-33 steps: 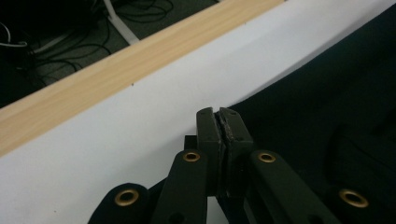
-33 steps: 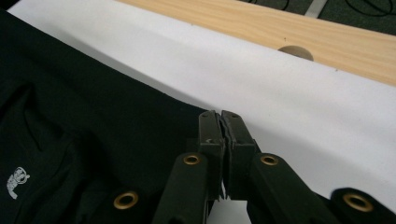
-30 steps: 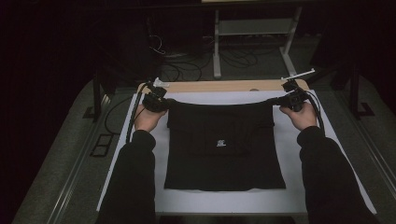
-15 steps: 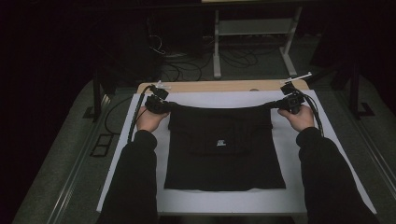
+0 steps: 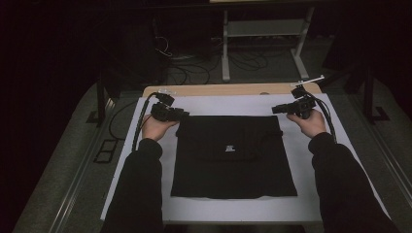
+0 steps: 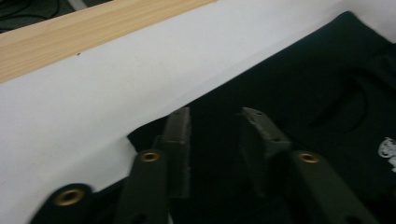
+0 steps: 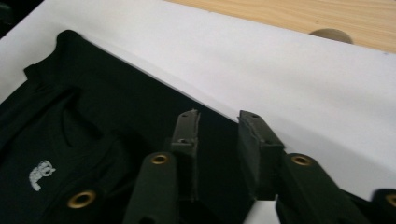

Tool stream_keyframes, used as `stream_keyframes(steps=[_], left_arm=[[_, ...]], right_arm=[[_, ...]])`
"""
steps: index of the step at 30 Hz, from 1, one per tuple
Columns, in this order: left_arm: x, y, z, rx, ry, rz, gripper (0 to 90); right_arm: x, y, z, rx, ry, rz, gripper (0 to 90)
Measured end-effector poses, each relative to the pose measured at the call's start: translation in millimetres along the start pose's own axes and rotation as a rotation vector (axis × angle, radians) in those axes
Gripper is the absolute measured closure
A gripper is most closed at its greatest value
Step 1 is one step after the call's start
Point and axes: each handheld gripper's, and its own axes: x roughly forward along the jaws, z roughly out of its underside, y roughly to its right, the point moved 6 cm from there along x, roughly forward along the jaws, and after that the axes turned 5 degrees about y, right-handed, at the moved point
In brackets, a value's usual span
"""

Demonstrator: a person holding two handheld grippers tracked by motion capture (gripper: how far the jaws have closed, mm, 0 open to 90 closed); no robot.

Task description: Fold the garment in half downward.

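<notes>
A black folded garment (image 5: 233,155) with a small white logo lies flat on the white sheet (image 5: 233,104). My left gripper (image 5: 183,115) sits at its far left corner. Its jaws have just been opening, and the left gripper view has them parted (image 6: 217,114) over the black cloth (image 6: 303,79) without pinching it. My right gripper (image 5: 274,109) is by the far right corner. Its jaws have also just been opening and stand apart (image 7: 218,115) above the garment's edge (image 7: 93,107), gripping nothing.
The sheet covers a wooden table (image 5: 218,90) whose bare strip runs along the far edge (image 6: 70,32). A round mark (image 7: 329,34) is set in that strip. Behind the table stand a white frame (image 5: 265,29) and floor cables (image 5: 180,56).
Both grippers have let go of the garment's far corners and their jaws have parted. The top edge, stretched between them before, now lies slack and flat on the sheet.
</notes>
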Motion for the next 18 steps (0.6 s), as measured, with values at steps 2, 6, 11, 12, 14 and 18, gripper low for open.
stream_keyframes(steps=[2, 6, 11, 12, 14, 18], left_arm=[[-0.8, 3.7, -1.2, 0.009, 0.020, 0.015, 53.8], [-2.3, 11.4, -1.9, 0.002, 0.052, 0.056, 41.6], [-4.8, 14.2, 0.5, -0.026, 0.044, 0.113, 32.3], [-6.0, 14.7, 0.3, -0.033, 0.050, 0.122, 30.3], [-8.4, 15.7, -0.2, -0.042, 0.058, 0.140, 26.2], [-8.5, 21.0, 0.5, -0.033, 0.044, 0.159, 14.2]], right_arm=[[1.6, -5.3, -0.3, -0.010, 0.003, -0.010, 56.5], [4.0, -18.7, -2.0, -0.035, 0.009, -0.030, 44.7], [4.6, -31.8, -4.0, -0.067, 0.016, -0.056, 34.2], [4.9, -33.2, -3.8, -0.071, 0.014, -0.059, 32.0], [4.3, -36.3, -3.2, -0.064, 0.004, -0.079, 28.1], [4.5, -39.3, -1.2, -0.067, -0.009, -0.092, 19.9]])
